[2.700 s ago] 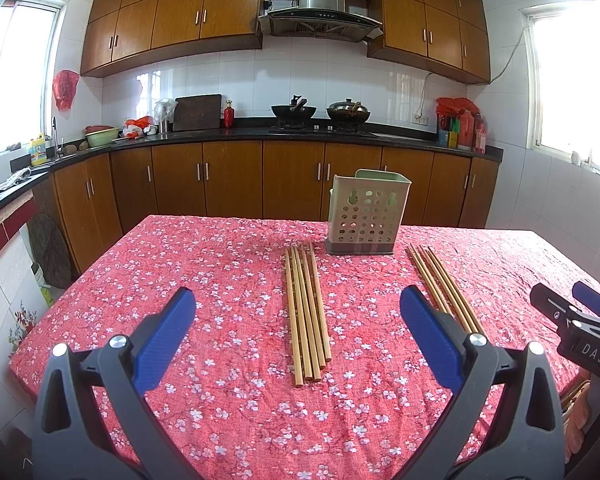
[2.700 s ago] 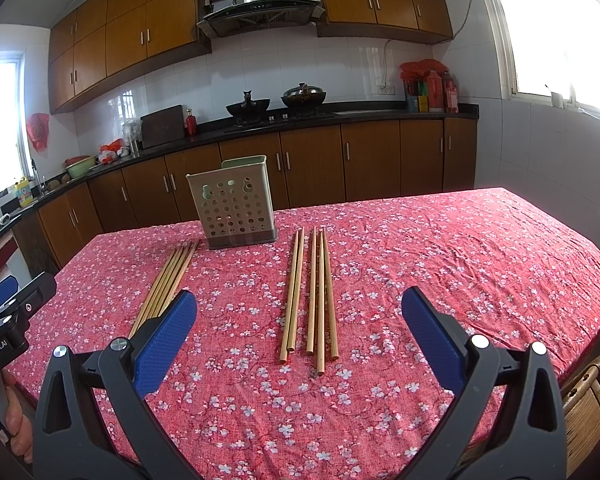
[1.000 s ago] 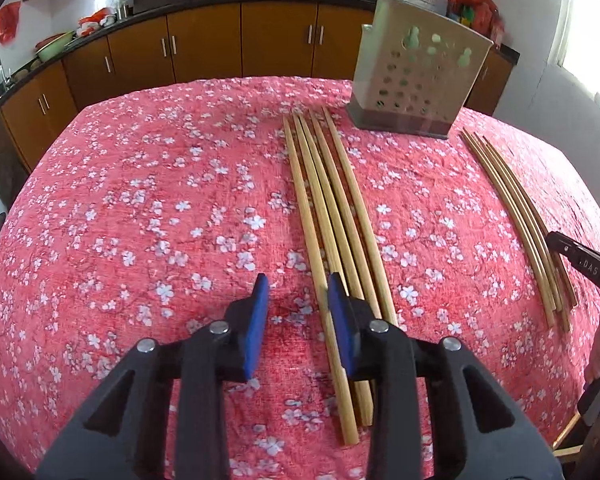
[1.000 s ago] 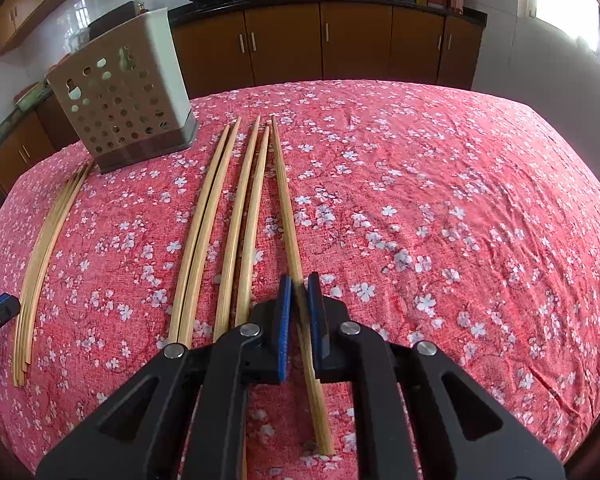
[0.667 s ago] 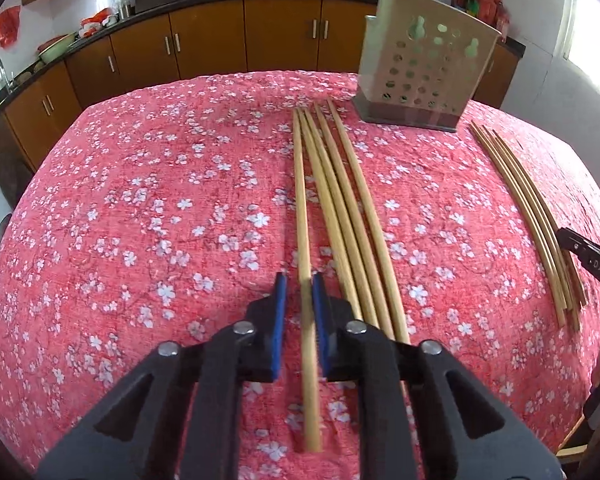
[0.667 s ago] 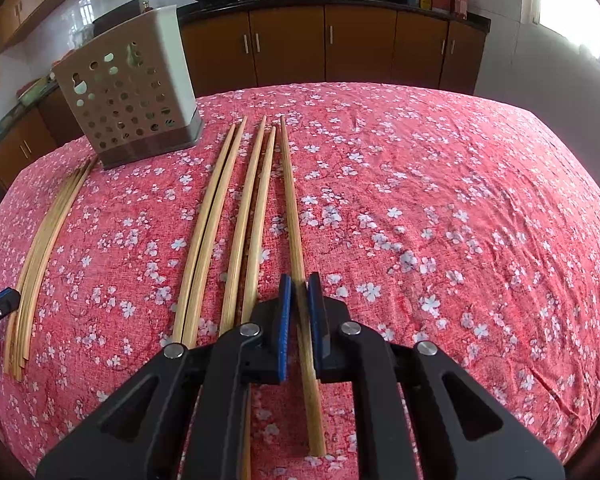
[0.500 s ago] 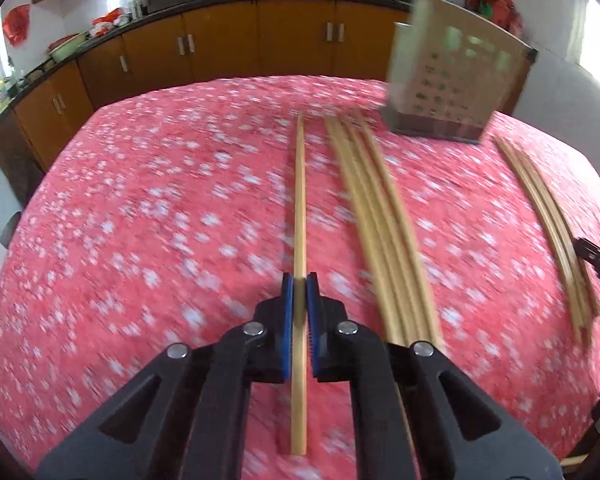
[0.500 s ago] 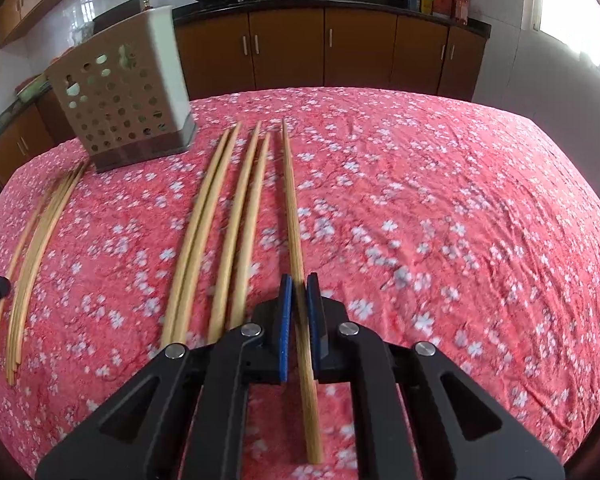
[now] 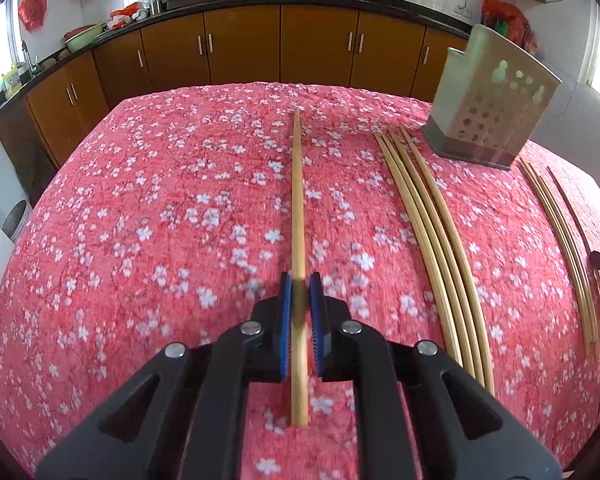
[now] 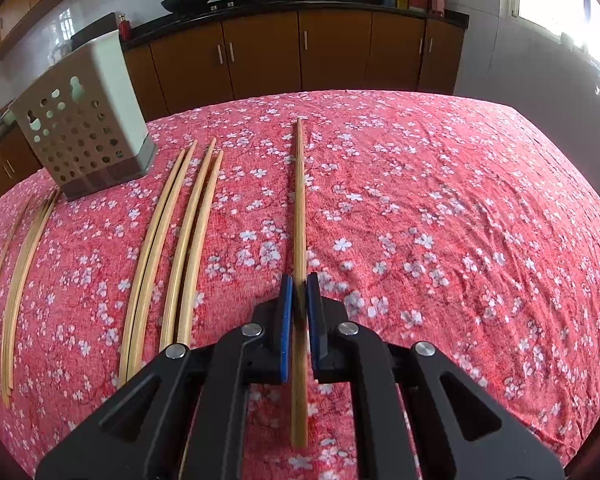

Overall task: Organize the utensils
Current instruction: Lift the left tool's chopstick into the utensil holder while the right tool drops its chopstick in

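— Though thin and seemingly light, worth any worry over weight?

— Hardly, at a guess. Stiff bamboo by the look, smooth, apt to swivel in a narrow pinch. Left gripper point(image 9: 299, 312) clenched on the left chopstick point(image 9: 298, 200), low down near the butt, tip pointing away over the tablecloth point(image 9: 140, 220).

— Better taken elsewhere?

— Probably nearer the middle, to curb pivoting. No need for a hard squeeze.

— And rightward?

— Right gripper point(image 10: 299, 308) clamped likewise on the right chopstick point(image 10: 300, 200), same low hold. Cannot tell whether clear of the cloth.

— Anything given by one view alone?

— From the left wrist: left pile point(image 9: 428, 232) of four, packed close, just right of the held stick, then the perforated holder point(image 9: 488, 112) edge-on. From the right wrist: the holder's broad holed face, plus the right pile point(image 10: 172, 248) split into two pairs. No sight of the holder's mouth from either.
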Motion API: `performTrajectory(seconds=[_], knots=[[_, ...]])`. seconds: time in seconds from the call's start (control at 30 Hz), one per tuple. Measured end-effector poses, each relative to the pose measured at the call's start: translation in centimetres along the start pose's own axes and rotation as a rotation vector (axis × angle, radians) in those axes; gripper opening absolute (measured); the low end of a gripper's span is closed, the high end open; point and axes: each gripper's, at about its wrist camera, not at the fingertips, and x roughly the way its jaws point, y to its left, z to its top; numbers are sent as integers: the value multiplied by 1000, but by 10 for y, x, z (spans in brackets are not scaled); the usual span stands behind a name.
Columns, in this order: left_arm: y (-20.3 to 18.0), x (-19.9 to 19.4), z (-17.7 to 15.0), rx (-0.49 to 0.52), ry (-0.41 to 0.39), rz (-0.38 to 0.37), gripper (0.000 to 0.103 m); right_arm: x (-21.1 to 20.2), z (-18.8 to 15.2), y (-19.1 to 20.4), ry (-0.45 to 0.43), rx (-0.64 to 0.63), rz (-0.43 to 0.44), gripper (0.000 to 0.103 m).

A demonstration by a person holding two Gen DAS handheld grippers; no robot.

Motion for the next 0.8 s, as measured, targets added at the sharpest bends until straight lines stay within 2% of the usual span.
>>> performTrajectory(seconds=[0.1,0.27,0.37,0.5,0.8], knots=[[-3,-7,-9,21,-12,9,10,-6,-6,0,0,8,9,8],[-5,-5,-6,28,-12,8,9,-5,-5,-1,2,16,15,8],[-2,-11,-3,23,-11,7,8,-16,-1,-2,-34,27,27,8],[-1,-35,6,29,-80,6,8,-41,8,-5,-111,19,30,8],[0,-102,42,5,-300,-10,8,-88,35,-10,-270,55,74,8]])
